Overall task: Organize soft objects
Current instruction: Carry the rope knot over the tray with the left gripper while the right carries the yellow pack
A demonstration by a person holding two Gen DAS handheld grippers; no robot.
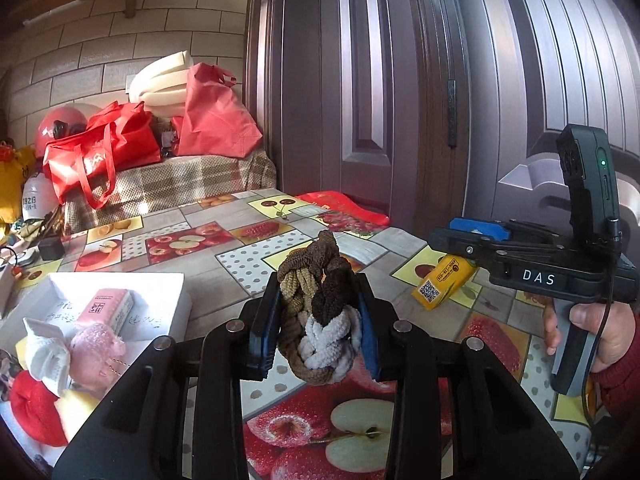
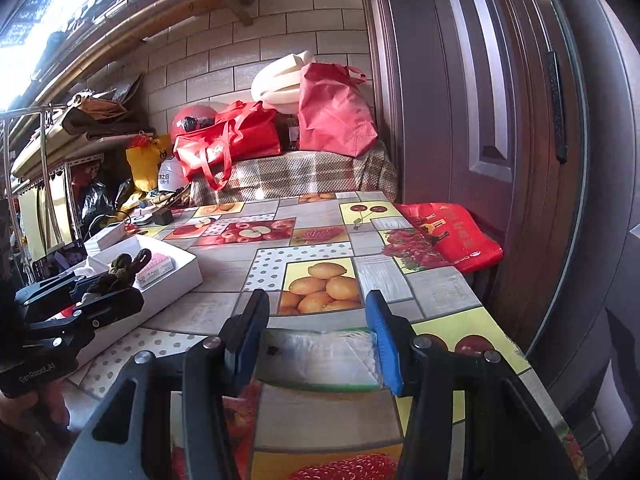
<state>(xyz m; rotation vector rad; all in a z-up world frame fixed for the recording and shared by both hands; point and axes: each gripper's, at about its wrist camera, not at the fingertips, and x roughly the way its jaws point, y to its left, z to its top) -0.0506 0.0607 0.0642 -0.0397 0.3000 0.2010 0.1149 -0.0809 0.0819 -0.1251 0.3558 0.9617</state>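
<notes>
I'm carrying the braided scrunchie (image 1: 316,312) in left tongs (image 1: 318,328), right tongs (image 2: 316,344) clamping a clear packet (image 2: 320,354); next I'm aiming both into the white box (image 1: 176,300), frame lower left.

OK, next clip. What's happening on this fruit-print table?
A person holds a gripper in each hand over the table. The left gripper is shut on a braided brown-and-white scrunchie, lifted clear of the tabletop. The right gripper is clamped on a clear-wrapped white pack. At the left, a white box holds a pink pack, with a pink plush and other soft items in front of it. A yellow pack lies on the table.
</notes>
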